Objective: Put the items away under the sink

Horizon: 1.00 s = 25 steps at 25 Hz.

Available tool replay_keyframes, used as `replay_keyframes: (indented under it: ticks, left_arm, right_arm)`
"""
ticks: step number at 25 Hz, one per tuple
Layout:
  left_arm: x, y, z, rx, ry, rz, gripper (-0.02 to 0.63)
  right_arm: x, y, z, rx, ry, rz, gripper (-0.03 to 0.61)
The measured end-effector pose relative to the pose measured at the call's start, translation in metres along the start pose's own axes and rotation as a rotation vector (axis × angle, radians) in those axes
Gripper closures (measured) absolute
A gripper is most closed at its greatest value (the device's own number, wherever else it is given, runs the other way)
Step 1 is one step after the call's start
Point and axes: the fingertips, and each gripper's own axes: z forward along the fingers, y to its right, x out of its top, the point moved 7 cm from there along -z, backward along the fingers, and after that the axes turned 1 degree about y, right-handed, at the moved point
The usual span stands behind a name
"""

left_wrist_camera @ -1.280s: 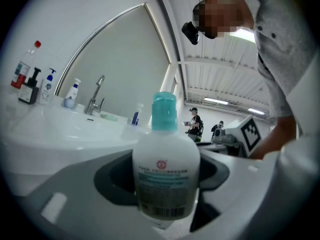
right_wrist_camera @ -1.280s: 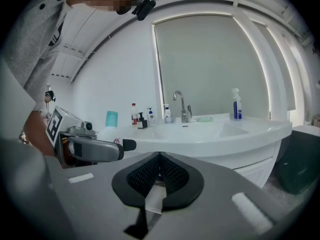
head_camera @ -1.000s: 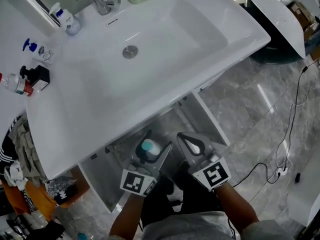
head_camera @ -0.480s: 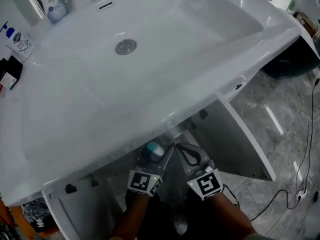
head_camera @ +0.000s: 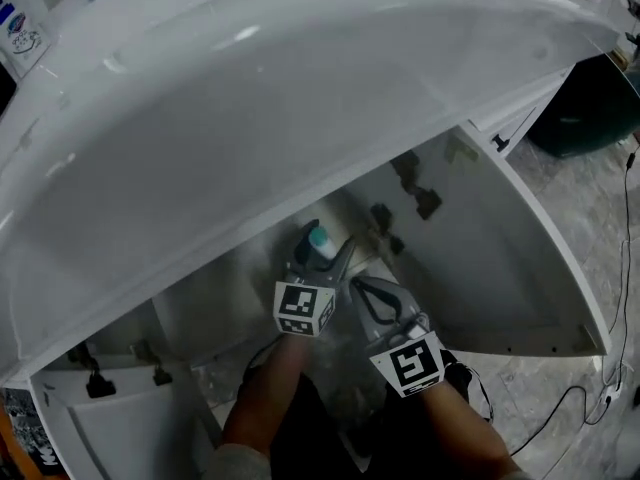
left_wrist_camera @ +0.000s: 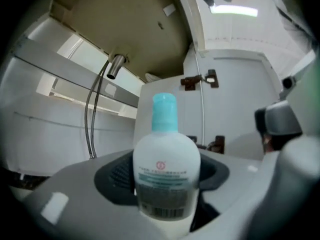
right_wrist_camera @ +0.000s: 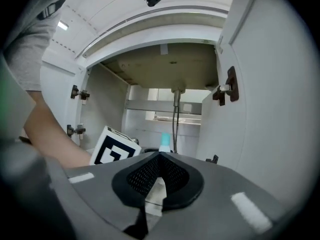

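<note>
Glossy white basin (head_camera: 250,98) overhead, smooth white cabinet door (head_camera: 500,258) swung open beneath it, dark hinges (head_camera: 420,193) on its inner face. Your left gripper (head_camera: 320,258) has its ribbed black pads spread wide and clamped on the rounded white plastic bottle (left_wrist_camera: 166,179), teal cap up, at the cabinet mouth. Your right gripper (right_wrist_camera: 159,156) has its pads meeting at the tips; I can't identify the pale sliver behind them.

L gripper (head_camera: 320,254), grey w/ marker cube, points level; jaws clamp upright white plastic bottle w/ teal cap (left_wrist_camera: 166,179). R gripper (head_camera: 358,284) just beside it, tipped slightly down, jaw tips together. L forearm (head_camera: 268,393) stretched fwd.
</note>
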Motion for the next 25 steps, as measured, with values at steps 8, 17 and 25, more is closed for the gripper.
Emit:
replay_keyframes:
  ticks: [8, 17, 25]
  left_arm:
    - [-0.032, -0.005, 0.032, 0.046, -0.033, 0.037, 0.314]
    - [-0.042, -0.001, 0.04, 0.029, -0.101, 0.056, 0.314]
    - [-0.044, 0.001, 0.036, 0.023, -0.118, 0.053, 0.311]
  right_arm:
    - [0.002, -0.001, -0.01, -0.008, 0.021, 0.012, 0.581]
    - [0.002, -0.001, -0.015, 0.001, 0.021, -0.007, 0.581]
    - [0.0, 0.0, -0.015, -0.001, 0.029, 0.012, 0.581]
